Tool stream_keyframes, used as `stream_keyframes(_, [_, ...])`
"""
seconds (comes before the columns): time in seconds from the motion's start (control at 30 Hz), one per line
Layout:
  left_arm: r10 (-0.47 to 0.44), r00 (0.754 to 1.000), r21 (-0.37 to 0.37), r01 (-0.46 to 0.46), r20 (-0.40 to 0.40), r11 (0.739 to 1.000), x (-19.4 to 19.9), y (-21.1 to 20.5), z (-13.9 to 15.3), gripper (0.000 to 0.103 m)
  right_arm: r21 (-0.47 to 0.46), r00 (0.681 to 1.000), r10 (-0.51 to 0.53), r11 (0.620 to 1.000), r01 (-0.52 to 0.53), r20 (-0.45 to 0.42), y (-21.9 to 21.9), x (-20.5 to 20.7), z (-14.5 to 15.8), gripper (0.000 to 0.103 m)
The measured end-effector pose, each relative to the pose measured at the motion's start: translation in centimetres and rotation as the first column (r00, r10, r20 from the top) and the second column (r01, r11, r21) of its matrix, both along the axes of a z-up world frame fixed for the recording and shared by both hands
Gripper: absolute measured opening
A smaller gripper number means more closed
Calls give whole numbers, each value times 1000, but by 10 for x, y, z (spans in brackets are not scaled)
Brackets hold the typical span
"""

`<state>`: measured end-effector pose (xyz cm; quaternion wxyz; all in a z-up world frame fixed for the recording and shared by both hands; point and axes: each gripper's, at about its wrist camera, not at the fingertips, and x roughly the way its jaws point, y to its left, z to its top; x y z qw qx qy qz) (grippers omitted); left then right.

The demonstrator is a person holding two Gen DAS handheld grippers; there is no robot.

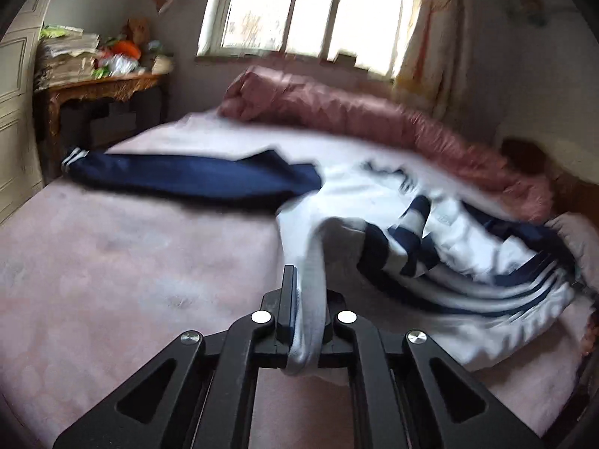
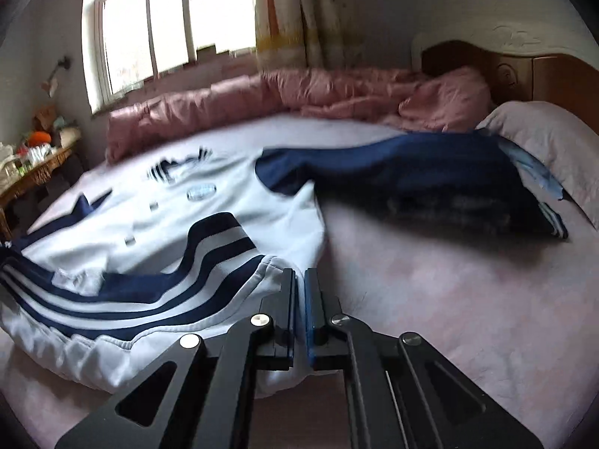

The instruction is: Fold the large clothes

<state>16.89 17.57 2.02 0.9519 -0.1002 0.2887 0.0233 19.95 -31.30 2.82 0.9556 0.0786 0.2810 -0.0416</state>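
A large white jacket [image 1: 374,194] with navy stripes lies crumpled on the pink bed sheet [image 1: 131,254]. One navy sleeve [image 1: 194,176] stretches out flat to the left. My left gripper [image 1: 305,288] is shut on a raised white fold of the jacket's edge, which runs back between the fingers. In the right wrist view the jacket [image 2: 209,202] spreads to the left, and its other navy sleeve [image 2: 411,172] reaches toward the pillow [image 2: 543,142]. My right gripper [image 2: 299,280] is shut, with the striped white hem [image 2: 269,265] bunched at its tips and white cloth showing beneath the fingers.
A rolled pink quilt [image 2: 224,108] lies along the far side of the bed under the window [image 1: 299,7]. A wooden headboard [image 2: 543,75] stands at the right. A cluttered wooden side table [image 1: 97,89] stands beyond the bed's left corner.
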Motion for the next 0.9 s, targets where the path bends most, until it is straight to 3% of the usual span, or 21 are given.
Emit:
stream_keyframes(0.1, [33, 987, 43, -26, -160, 999, 22, -2, -33, 7, -46, 999, -14, 999, 12, -29, 5, 4, -2, 5])
stream_keyframes(0.2, [16, 979, 113, 7, -205, 994, 31, -13, -48, 11, -97, 996, -45, 995, 37, -83, 10, 15, -12, 5])
stream_keyframes(0.27, [10, 979, 140, 19, -202, 990, 30, -16, -48, 24, -113, 995, -60, 992, 51, -78, 12, 21, -11, 5])
stream_keyframes(0.33, [27, 980, 127, -2, -197, 992, 28, -12, -47, 46, -131, 994, -62, 990, 51, -85, 13, 25, -13, 5])
stream_keyframes(0.4, [35, 982, 99, -16, -186, 995, 25, -7, -44, 56, -135, 991, -60, 990, 43, -120, 14, 28, -19, 5])
stream_keyframes(0.47, [36, 984, 59, -26, -175, 998, 19, -4, -39, 69, -124, 990, -59, 991, 43, -131, 12, 23, -21, 6])
stream_keyframes(0.53, [37, 984, -49, -46, -177, 998, 12, 6, -38, 83, -72, 991, -56, 996, 47, -121, 5, 12, -17, 17])
stream_keyframes(0.57, [26, 982, -140, -53, -186, 989, 8, 13, -41, 84, -31, 992, -53, 998, 50, -117, 1, 7, -16, 24])
stream_keyframes(0.63, [-15, 980, -382, -64, -199, 922, 1, 31, -52, 85, 77, 993, -36, 996, 45, -115, -8, -5, -15, 65])
stream_keyframes(0.67, [-15, 983, -443, -70, -184, 894, -2, 37, -54, 85, 140, 992, -33, 989, 50, -120, -14, -11, -17, 72])
stream_keyframes(0.77, [-22, 984, -500, -70, -177, 863, 0, 44, -53, 85, 338, 987, 8, 940, 47, -158, -28, -22, -30, 75])
stream_keyframes(0.83, [-16, 984, -509, -77, -177, 857, 3, 43, -55, 81, 500, 977, 76, 866, 34, -199, -37, -21, -47, 75])
stream_keyframes(0.87, [-12, 985, -497, -77, -173, 864, 4, 42, -55, 74, 530, 975, 77, 847, 46, -208, -38, -20, -53, 75])
stream_keyframes(0.9, [-25, 985, -484, -61, -169, 873, 8, 38, -55, 30, 539, 976, 72, 841, 52, -206, -40, -17, -55, 75])
